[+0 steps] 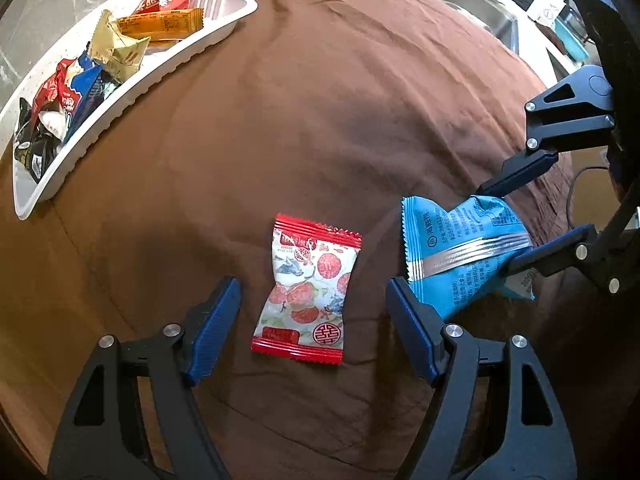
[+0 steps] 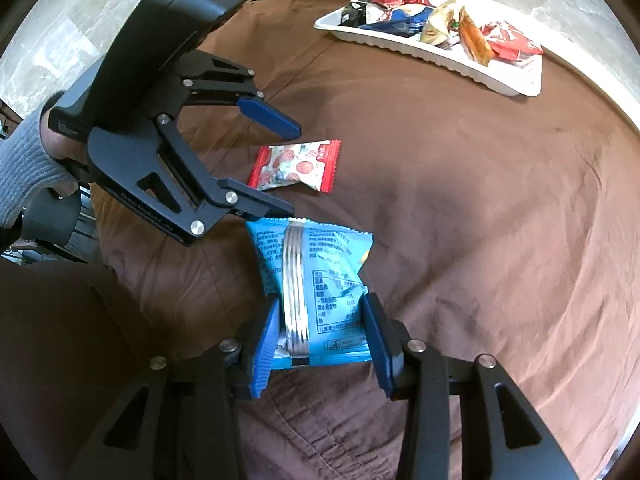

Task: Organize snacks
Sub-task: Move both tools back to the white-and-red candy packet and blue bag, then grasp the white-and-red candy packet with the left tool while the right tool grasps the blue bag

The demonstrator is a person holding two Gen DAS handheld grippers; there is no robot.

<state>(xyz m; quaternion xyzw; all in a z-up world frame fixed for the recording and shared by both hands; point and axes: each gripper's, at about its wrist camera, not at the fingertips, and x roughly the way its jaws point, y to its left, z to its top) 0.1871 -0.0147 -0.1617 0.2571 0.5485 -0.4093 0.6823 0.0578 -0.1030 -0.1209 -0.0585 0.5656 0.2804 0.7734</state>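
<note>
Two packets lie mid-cloth, print unreadable. Left gripper (image 1: pixel 314 312) straddles the red-ended packet (image 1: pixel 307 294), spread wide. Right gripper (image 2: pixel 322 344) pinches the blue packet (image 2: pixel 316 284).

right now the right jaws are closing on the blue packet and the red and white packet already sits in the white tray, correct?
Not quite. The red and white packet is not in the white tray; it lies on the brown cloth, between the open jaws of the left gripper, as the left wrist view shows. The right gripper does have the blue packet between its jaws.
</note>
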